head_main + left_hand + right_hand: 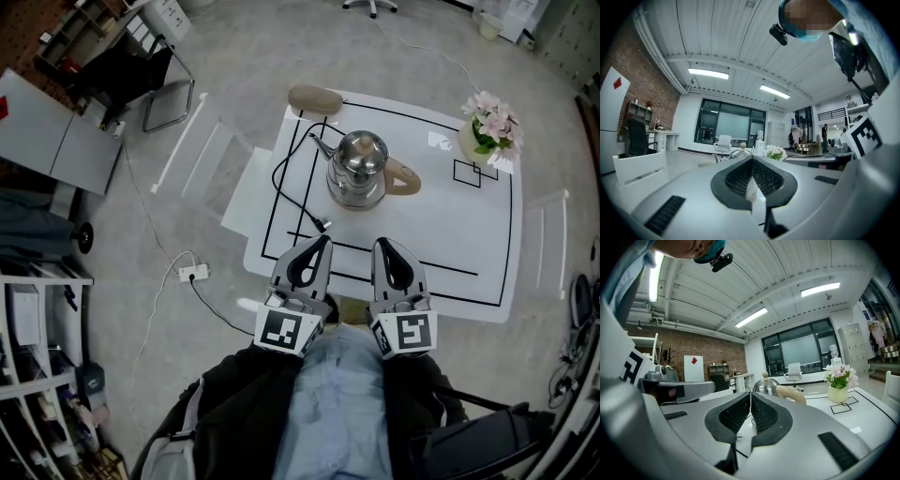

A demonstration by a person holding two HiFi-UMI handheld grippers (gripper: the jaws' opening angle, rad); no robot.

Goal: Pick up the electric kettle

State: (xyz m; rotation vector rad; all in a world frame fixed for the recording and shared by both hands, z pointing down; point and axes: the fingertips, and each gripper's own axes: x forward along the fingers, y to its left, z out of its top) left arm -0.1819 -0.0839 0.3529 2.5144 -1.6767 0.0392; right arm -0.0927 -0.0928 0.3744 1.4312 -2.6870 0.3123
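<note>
A shiny steel electric kettle [358, 169] with a tan handle [403, 178] stands upright on the white table [487, 272], its spout to the left. Both grippers hover over the near table edge, short of the kettle. My left gripper [323, 242] is shut with nothing in it, and so is my right gripper [381, 244]. In the left gripper view only the kettle's lid knob [743, 147] shows above the shut left gripper [752, 158]. In the right gripper view the kettle [766, 385] and its handle [791, 393] stand just beyond the shut right gripper [750, 395].
A black cord [286, 192] loops across the table's left side, its plug lying near my left gripper. A vase of pink flowers [487, 131] stands at the far right corner. White chairs [202, 155] flank the table. A power strip [193, 273] lies on the floor to the left.
</note>
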